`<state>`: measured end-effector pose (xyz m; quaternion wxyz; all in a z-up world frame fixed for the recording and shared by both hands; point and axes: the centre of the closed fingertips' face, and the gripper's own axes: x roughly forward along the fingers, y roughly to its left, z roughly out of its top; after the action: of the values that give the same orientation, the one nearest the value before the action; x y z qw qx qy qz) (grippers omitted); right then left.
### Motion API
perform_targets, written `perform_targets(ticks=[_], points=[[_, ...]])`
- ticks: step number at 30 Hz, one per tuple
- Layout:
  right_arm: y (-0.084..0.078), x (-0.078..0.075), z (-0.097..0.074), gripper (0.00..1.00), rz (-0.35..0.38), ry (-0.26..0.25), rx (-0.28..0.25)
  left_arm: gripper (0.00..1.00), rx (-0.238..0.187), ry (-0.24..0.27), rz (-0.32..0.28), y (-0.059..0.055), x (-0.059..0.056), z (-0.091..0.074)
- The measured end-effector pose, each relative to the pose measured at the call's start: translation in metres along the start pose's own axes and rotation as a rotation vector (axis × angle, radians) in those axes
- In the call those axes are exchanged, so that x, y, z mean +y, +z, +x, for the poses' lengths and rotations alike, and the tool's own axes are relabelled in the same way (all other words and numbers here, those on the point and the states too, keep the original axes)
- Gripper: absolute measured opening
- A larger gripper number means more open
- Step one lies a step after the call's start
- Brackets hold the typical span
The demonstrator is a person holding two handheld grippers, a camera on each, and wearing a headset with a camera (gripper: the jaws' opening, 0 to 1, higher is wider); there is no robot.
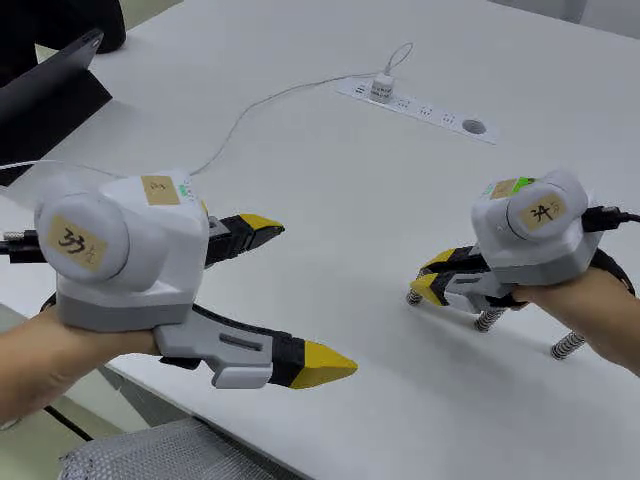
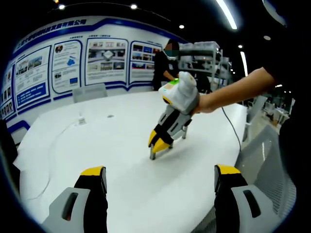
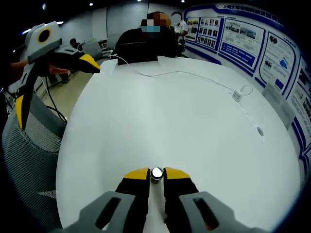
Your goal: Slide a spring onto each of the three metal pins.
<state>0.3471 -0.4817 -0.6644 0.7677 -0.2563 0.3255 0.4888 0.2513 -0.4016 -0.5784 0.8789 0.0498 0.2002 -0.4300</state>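
My right gripper (image 1: 430, 280) is at the right of the white table (image 1: 330, 180), shut on a short metal pin (image 1: 413, 297) that reaches down to the tabletop. In the right gripper view the pin's round shiny end (image 3: 156, 174) sits clamped between the yellow fingertips. From the left gripper view, the right gripper (image 2: 159, 141) holds the pin (image 2: 153, 154) upright on the table. Two springs (image 1: 487, 320) (image 1: 567, 345) stand just behind that hand. My left gripper (image 1: 300, 295) hovers open at the near left edge with nothing between its fingers, its tips (image 2: 95, 174) wide apart.
A white power strip (image 1: 415, 105) with a plug and a cable lies at the far side. A dark tablet-like object (image 1: 50, 80) stands at the far left. A mesh chair (image 1: 160, 455) is below the table's near edge. A person (image 3: 148, 41) sits beyond the far end.
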Motion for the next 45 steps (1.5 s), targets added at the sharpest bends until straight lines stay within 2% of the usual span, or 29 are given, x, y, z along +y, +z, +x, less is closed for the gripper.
perform_targets(ticks=[6,8,13,16,23,25,27,29,32,34,37,41,45], points=[[0.001,-0.001,-0.001,0.18,-0.001,-0.005,-0.013,0.94,0.000,0.007,0.000,0.001,-0.001,-0.003],[0.003,-0.003,-0.004,0.22,0.000,-0.027,-0.025,0.94,0.004,0.012,0.004,0.000,-0.001,-0.003],[0.006,-0.006,-0.018,0.23,0.020,-0.043,-0.064,0.94,0.010,0.027,-0.003,-0.001,0.001,-0.004],[0.008,-0.009,-0.029,0.24,0.021,-0.062,-0.090,0.94,0.003,0.027,0.002,0.004,0.000,-0.003],[0.010,-0.022,-0.063,0.29,0.051,-0.111,-0.208,0.94,-0.017,0.039,0.021,0.020,0.006,0.000],[0.010,-0.028,-0.076,0.29,0.047,-0.142,-0.251,0.95,-0.029,0.043,0.026,0.027,0.008,0.001],[0.008,-0.039,-0.091,0.29,0.053,-0.211,-0.297,0.96,-0.040,0.049,0.029,0.032,0.010,0.002],[0.003,-0.046,-0.105,0.29,0.071,-0.255,-0.330,0.96,-0.045,0.064,0.034,0.037,0.013,0.002],[-0.007,-0.054,-0.122,0.31,0.115,-0.302,-0.352,0.96,-0.046,0.118,0.047,0.041,0.022,0.001],[-0.017,-0.057,-0.133,0.33,0.137,-0.335,-0.349,0.96,-0.053,0.136,0.049,0.044,0.026,-0.002],[-0.027,-0.061,-0.150,0.39,0.187,-0.391,-0.378,0.96,-0.060,0.142,0.040,0.046,0.028,-0.004],[-0.037,-0.057,-0.172,0.46,0.250,-0.438,-0.427,0.97,-0.060,0.164,0.042,0.045,0.031,-0.005],[-0.056,-0.051,-0.188,0.48,0.282,-0.485,-0.430,0.97,-0.074,0.199,0.044,0.043,0.033,-0.006]])
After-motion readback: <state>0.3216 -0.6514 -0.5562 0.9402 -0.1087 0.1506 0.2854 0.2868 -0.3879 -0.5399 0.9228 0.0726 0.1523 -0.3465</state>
